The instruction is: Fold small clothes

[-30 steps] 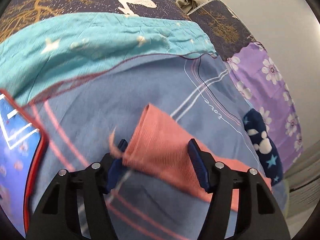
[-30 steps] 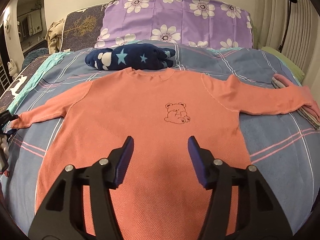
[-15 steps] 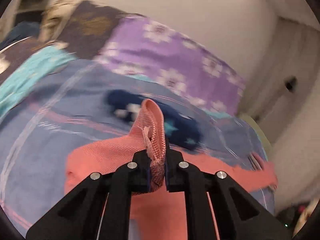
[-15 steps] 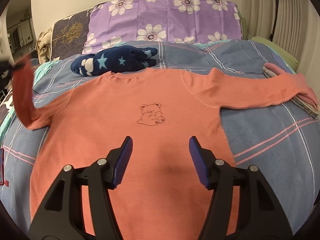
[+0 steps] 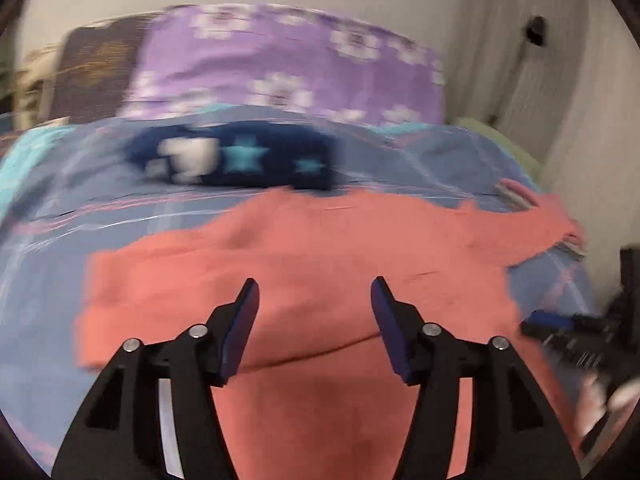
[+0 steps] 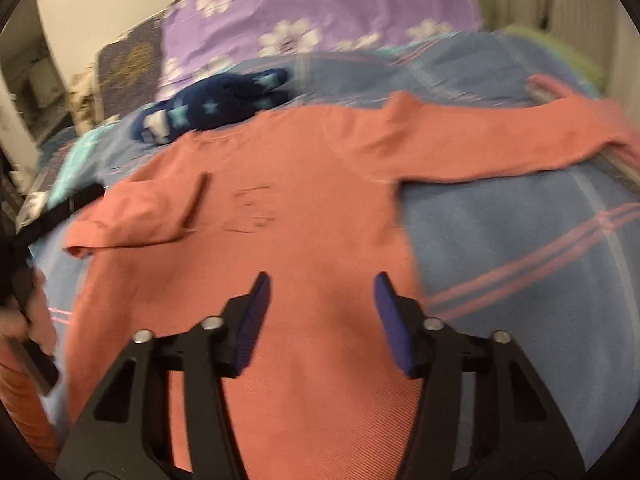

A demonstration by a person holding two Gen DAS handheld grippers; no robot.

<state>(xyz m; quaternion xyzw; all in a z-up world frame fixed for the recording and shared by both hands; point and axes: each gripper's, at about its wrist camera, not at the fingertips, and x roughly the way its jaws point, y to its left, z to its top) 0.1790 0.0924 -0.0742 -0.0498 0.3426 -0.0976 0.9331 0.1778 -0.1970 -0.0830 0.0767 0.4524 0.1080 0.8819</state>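
On bed (image 6: 540, 208) | left gripper (image 5: 314, 300) let go, sleeve (image 6: 140, 212) now folded onto shirt (image 6: 304, 240) | right gripper (image 6: 320, 292) spread, empty | other sleeve next

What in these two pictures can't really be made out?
- Bear drawing on the salmon shirt: right wrist view, smeared by motion blur.
- Shirt hem: both views, hidden behind the grippers and cut off by the bottom edge.
- Navy star-print item: left wrist view, too blurred to identify.
- Folded stack under the far sleeve: right wrist view, mostly covered by it.
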